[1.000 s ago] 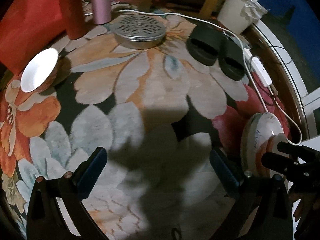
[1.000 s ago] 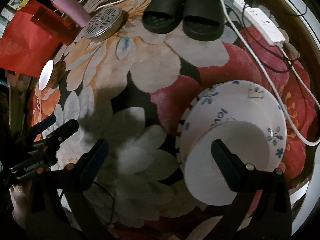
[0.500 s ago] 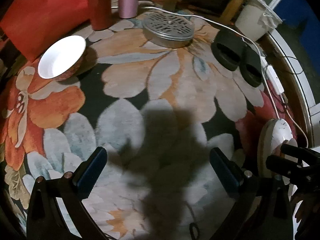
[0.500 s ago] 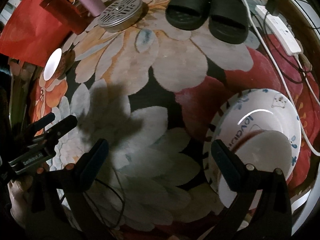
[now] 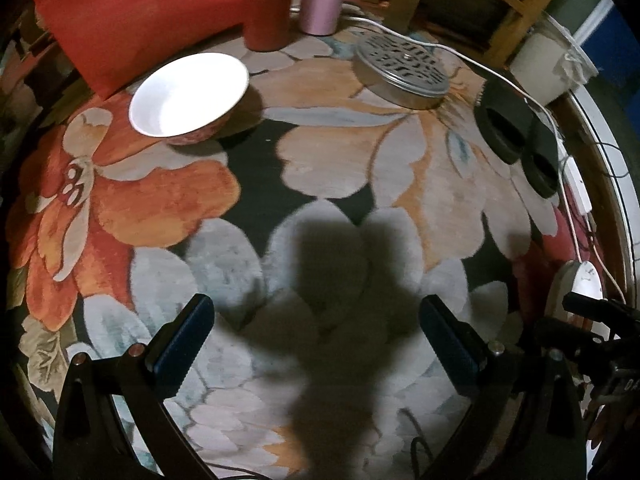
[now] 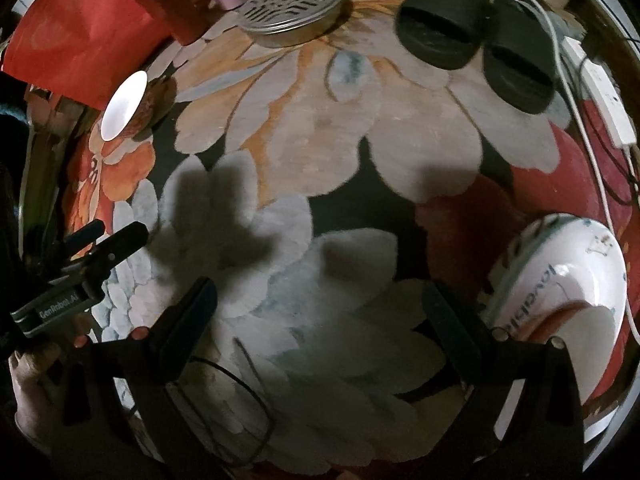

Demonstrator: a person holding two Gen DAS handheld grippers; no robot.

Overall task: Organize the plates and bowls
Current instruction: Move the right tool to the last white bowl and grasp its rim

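- Left gripper [image 5: 316,332]: jaws wide apart, empty, over a flowered rug [image 5: 352,152].
- Bowl [image 5: 188,96]: ahead and to its left, upright, white inside, well apart from it.
- Right gripper [image 6: 320,308]: jaws apart, empty; a plate [image 6: 560,280] with a second dish on it lies just right.
- The bowl looks like glazed ceramic: rigid, slick, breakable. Pinch the rim wall.

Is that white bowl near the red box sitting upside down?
No, the white bowl stands upright on the rug, its open inside facing up.
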